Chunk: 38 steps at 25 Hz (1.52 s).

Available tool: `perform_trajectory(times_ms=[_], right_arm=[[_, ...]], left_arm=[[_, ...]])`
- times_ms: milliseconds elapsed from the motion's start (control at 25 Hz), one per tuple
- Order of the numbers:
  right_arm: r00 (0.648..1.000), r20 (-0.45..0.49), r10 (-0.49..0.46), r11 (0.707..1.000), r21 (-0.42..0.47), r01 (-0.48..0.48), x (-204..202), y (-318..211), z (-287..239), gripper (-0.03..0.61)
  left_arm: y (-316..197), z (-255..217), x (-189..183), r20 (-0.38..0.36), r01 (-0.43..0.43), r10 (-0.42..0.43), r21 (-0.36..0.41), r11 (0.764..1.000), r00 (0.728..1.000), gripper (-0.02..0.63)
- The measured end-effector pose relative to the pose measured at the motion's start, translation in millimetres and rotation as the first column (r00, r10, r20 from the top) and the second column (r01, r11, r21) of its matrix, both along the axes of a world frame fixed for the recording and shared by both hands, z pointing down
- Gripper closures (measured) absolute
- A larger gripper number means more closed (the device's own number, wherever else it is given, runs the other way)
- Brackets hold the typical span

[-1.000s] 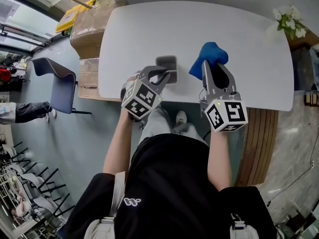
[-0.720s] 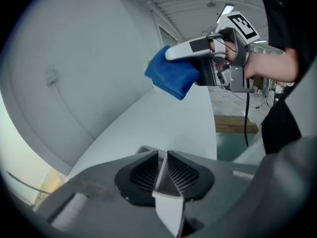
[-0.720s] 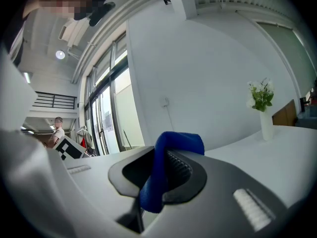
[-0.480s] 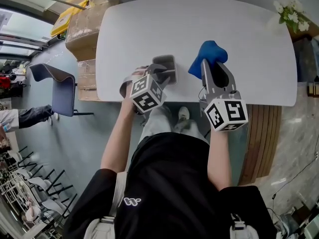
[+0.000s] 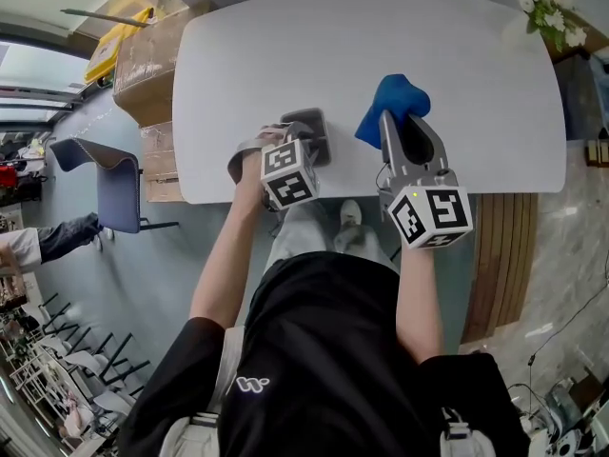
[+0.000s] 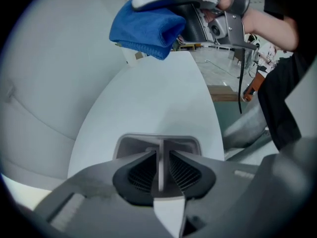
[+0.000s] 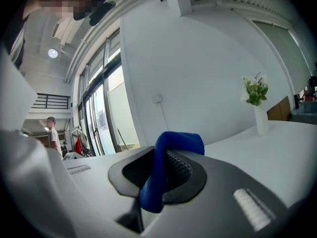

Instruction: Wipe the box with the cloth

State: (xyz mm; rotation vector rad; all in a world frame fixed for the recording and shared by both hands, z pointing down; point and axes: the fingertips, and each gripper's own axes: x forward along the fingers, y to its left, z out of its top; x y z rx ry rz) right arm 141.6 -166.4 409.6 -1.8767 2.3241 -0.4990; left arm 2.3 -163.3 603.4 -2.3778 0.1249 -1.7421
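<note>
your left gripper (image 6: 159,171) is closed tight on one thin wall of the small grey box (image 5: 310,122), which sits on the white table (image 5: 400,27) by its near edge. your right gripper (image 7: 163,175) is clamped on the blue cloth (image 5: 392,101), held just right of the box, apart from it.

The left gripper (image 5: 303,143) covers most of the box (image 5: 309,119). The cloth's (image 5: 392,98) near end disappears between the right gripper's (image 5: 401,124) jaws. At nine o'clock, the edge cuts off a person (image 5: 52,238).
</note>
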Motion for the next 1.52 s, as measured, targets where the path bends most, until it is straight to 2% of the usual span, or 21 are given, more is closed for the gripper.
perform_trajectory(times_ms=[160, 560, 920, 1040, 1200, 1360, 1520], right_arm=[[1.0, 0.0, 0.012, 1.0, -0.009, -0.012, 3.2, -2.2, 3.6, 0.523], [0.999, 0.003, 0.034, 0.999, -0.023, -0.034, 9.3, -5.3, 9.9, 0.523], [1.0, 0.001, 0.026, 0.999, -0.026, -0.026, 8.8, -4.7, 10.4, 0.523], [1.0, -0.002, 0.013, 1.0, -0.025, -0.013, 6.9, -5.4, 9.6, 0.523], [1.0, -0.008, -0.008, 1.0, -0.02, 0.008, 4.1, -6.5, 8.2, 0.523], [0.999, -0.015, -0.044, 0.999, -0.01, 0.044, -3.5, -8.0, 3.8, 0.523], [0.992, -0.029, -0.122, 0.992, 0.009, 0.122, -18.2, -7.5, -4.0, 0.523]], left_arm=[[-0.8, 14.0, -2.8, 0.066, -0.039, 0.04, -0.007, 0.999, 0.997, 0.522], [-1.8, 28.9, 4.5, 0.129, -0.081, 0.08, 0.003, 0.997, 0.988, 0.522], [0.8, 29.8, 5.8, 0.1, -0.034, 0.036, -0.018, 0.999, 0.994, 0.548], [2.0, 26.1, 4.1, 0.06, -0.011, 0.014, -0.043, 0.999, 0.998, 0.555], [-0.1, 10.3, -1.5, -0.079, 0.082, -0.09, -0.093, 0.992, 0.993, 0.565], [-0.1, -14.3, -6.4, -0.222, 0.15, -0.178, -0.135, 0.979, 0.959, 0.565], [2.8, -38.8, -9.5, -0.365, 0.19, -0.246, -0.185, 0.964, 0.898, 0.565]])
